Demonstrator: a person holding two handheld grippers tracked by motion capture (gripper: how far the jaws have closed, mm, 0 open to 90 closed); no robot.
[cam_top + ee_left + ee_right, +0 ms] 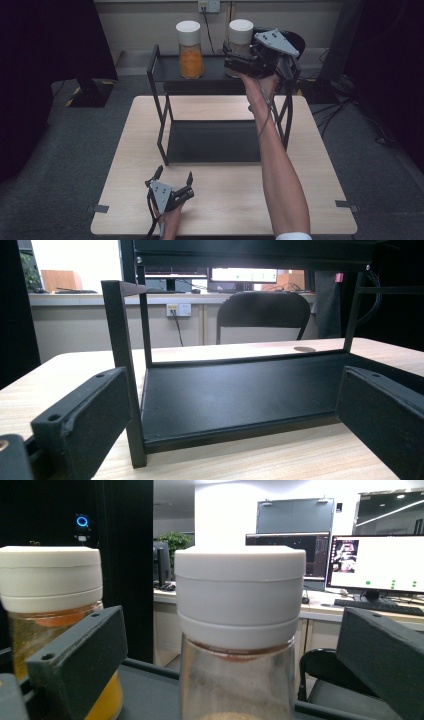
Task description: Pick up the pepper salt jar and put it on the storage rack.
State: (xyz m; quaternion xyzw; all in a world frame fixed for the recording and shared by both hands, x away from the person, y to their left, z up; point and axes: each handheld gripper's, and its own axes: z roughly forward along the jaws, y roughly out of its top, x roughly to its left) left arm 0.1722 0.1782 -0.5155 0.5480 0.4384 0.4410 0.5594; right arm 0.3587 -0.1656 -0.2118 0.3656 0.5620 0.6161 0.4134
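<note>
Two white-capped jars sit on the top shelf of a black rack point(161, 107), upper centre of the high view. Right gripper point(234, 56) is up at the clear jar point(239, 630), jaws spread wide either side w/o touching it; the orange-filled jar point(190, 50) stands apart to its left. Judged best move: back straight off, level, so neither jaw clips the jar. Left gripper point(174, 175), also spread & empty, rests low in frame on the pale wood table point(225, 200). Beyond: grey carpet, wall socket, office monitors, a dark chair point(263, 315).
</note>
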